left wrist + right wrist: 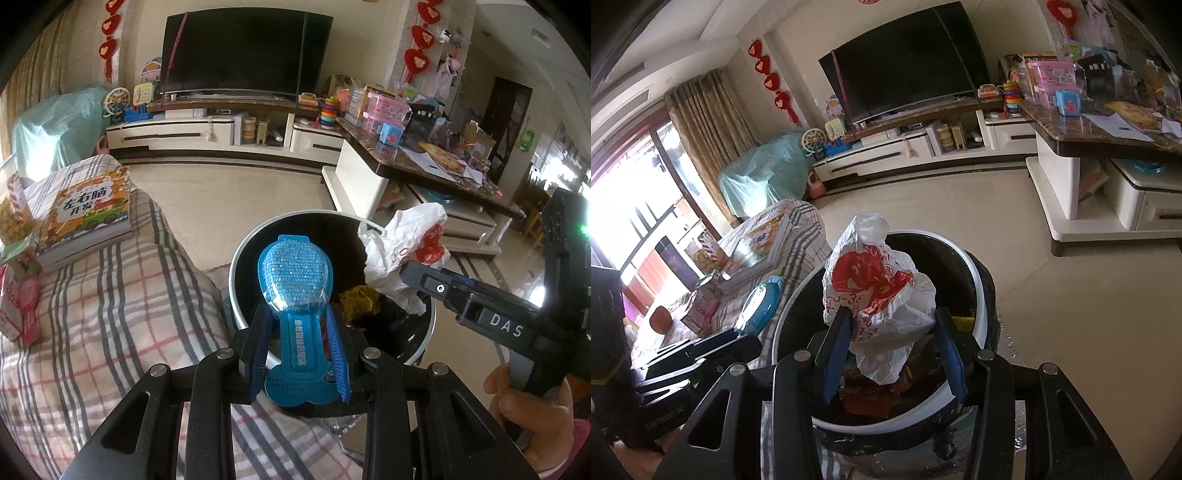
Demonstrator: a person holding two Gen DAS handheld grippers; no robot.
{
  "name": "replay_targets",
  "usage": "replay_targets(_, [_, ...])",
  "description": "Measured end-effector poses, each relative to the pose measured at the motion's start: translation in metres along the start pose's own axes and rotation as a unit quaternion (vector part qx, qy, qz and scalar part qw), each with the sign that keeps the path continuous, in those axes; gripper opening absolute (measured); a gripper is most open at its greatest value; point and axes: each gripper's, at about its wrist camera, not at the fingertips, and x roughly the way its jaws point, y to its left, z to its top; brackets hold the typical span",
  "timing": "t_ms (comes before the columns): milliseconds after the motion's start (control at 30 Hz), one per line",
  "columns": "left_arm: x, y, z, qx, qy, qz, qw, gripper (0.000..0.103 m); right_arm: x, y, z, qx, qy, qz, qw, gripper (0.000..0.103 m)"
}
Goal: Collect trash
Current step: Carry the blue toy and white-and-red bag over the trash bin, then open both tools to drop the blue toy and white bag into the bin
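A round trash bin (236,266) with a black liner stands on the floor beside a plaid-covered seat. My left gripper (297,317) is shut on the stem of a blue paddle-shaped plastic package (293,269), held over the bin's near rim. My right gripper (892,317) is shut on a crumpled white plastic bag with red print (879,288), held above the bin (979,280). In the left wrist view that bag (402,243) hangs at the right gripper (410,271), over the bin's right side. In the right wrist view the blue package (761,308) shows at the left. Yellow trash (360,301) lies inside the bin.
On the plaid cover (110,314) lie a children's book (88,218) and snack boxes (18,306). A cluttered marble-top coffee table (424,166) stands right of the bin. A TV cabinet (177,134) lines the far wall, with tiled floor (240,192) between.
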Motion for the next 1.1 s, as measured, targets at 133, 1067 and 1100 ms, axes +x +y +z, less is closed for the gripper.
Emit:
replay_targets(133, [0.005,-0.003,0.004,0.002,0.002,-0.001,1.0000,0.028,0.006,-0.002,0.003,0.001,0.007,-0.002,1.000,0.047])
replay_targets(1067, [0.020,-0.018,0.012,-0.006,0.020,0.002,0.9998,0.048,0.021,-0.001,0.014,-0.007,0.031,-0.012,0.999,0.066])
replay_targets(1100, [0.018,-0.017,0.011,-0.007,0.017,0.002,0.9998,0.050,0.019,-0.001,0.014,-0.007,0.029,-0.011,1.000,0.067])
